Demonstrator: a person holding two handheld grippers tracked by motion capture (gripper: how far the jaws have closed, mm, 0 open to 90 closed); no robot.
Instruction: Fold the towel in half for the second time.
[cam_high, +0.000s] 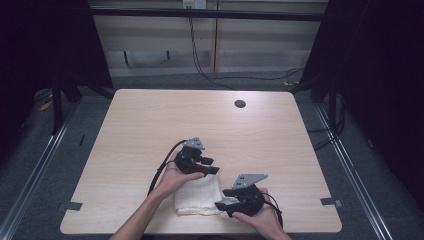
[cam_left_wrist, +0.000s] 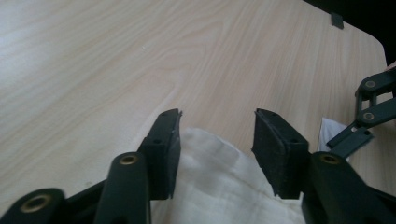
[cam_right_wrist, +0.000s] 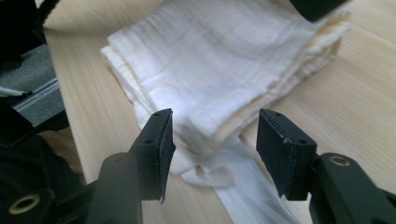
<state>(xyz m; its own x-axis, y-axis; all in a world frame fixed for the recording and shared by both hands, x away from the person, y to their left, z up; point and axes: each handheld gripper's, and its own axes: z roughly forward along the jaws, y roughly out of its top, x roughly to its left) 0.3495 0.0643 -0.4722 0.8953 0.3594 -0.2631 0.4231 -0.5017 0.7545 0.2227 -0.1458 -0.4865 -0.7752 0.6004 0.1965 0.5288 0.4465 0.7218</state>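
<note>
A folded white cloth (cam_high: 199, 196) lies on the wooden table (cam_high: 150, 125) near its front edge. My left gripper (cam_high: 210, 166) is at the cloth's far edge, held in a hand from the left. In the left gripper view its jaws (cam_left_wrist: 217, 135) stand open over the cloth's edge (cam_left_wrist: 219, 186), pads clear of it. My right gripper (cam_high: 224, 199) is at the cloth's right side. In the right gripper view it (cam_right_wrist: 215, 140) stands open, with the folded stack (cam_right_wrist: 219, 60) ahead and a loose corner (cam_right_wrist: 210, 175) lying between the jaws, untouched.
A round cable hole (cam_high: 240, 104) sits in the table's far right part. Tape marks (cam_high: 74, 205) (cam_high: 331, 201) sit near the front corners. Metal floor rails (cam_high: 40, 165) run along both sides. The other gripper (cam_left_wrist: 369, 116) shows at the right of the left gripper view.
</note>
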